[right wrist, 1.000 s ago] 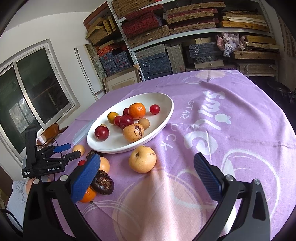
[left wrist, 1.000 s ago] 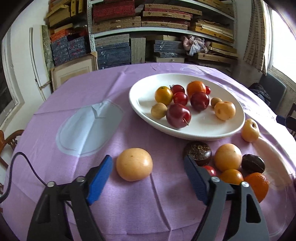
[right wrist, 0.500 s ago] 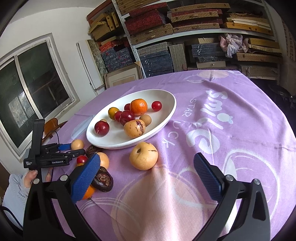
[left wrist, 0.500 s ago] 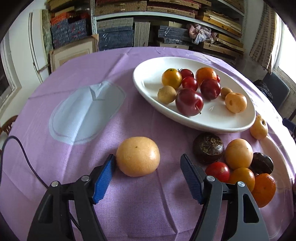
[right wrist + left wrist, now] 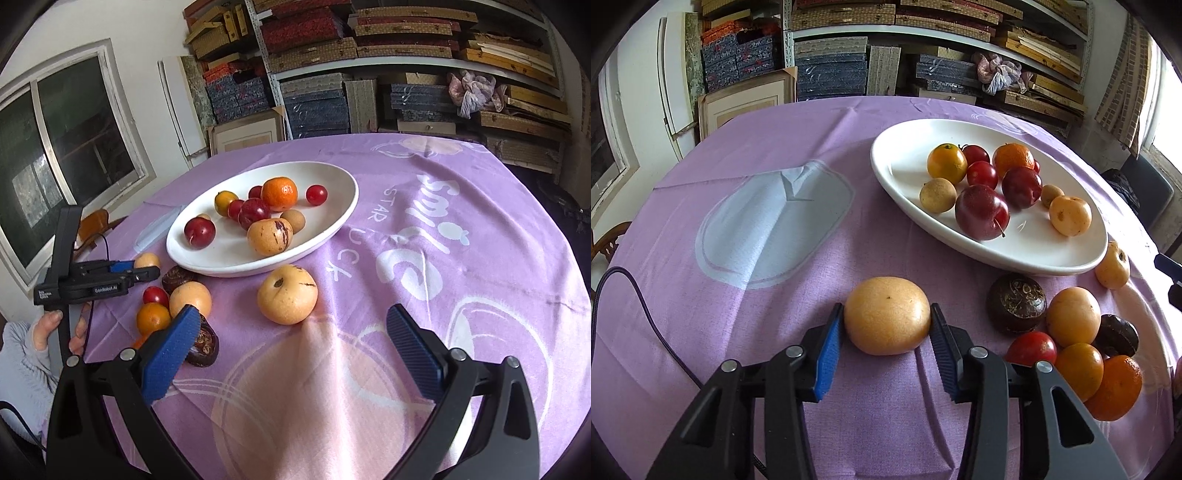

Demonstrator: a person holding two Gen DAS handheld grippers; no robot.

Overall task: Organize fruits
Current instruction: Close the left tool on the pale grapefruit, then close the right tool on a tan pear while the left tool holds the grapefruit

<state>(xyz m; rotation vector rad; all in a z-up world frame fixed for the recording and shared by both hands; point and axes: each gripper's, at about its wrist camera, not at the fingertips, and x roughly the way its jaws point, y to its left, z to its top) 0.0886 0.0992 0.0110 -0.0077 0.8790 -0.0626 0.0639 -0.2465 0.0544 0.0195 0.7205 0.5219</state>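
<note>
From the left wrist, left claw (image 5: 886,334) closing on yellow fruit (image 5: 887,315); right claw (image 5: 293,343) apparently agape.

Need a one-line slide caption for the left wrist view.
Left claw closing on a round yellow fruit on the purple tablecloth, near a white bowl of mixed fruit.

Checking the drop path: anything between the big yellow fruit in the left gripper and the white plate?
Nothing visible. The left gripper is closing on the yellow fruit; only bare purple tablecloth lies between it and the white plate's near rim. The dark brown fruit sits off to the side.
</note>
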